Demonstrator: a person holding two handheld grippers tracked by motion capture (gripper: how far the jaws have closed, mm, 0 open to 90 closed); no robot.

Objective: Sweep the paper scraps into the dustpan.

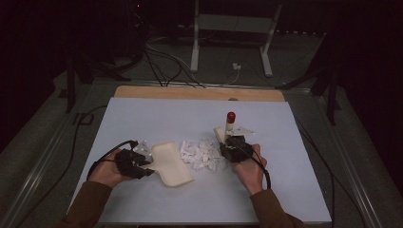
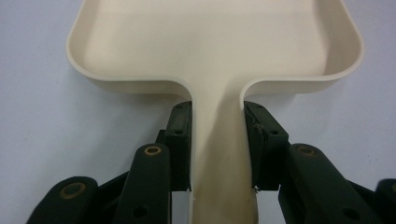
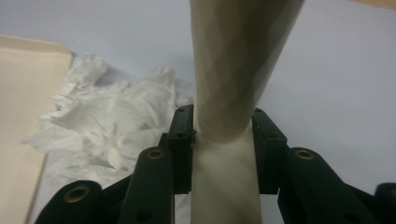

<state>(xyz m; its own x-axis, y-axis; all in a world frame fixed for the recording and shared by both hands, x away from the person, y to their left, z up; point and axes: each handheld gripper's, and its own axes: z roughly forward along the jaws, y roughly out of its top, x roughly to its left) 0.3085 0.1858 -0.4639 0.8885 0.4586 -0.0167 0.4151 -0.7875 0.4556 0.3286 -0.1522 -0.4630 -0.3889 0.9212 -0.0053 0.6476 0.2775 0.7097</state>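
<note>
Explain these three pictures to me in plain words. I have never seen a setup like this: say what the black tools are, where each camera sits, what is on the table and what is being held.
A person sits at a pale blue table and holds a black two-jaw hand tool in each hand. The wide picture looks down from above. The other two come from cameras riding on the tools, looking along their jaws.

The left gripper is shut on the handle of a cream dustpan, which lies flat on the table. The right gripper is shut on the cream handle of a brush with a red tip. Between them lies a heap of crumpled white paper, apparently about to be swept into the pan.
</note>
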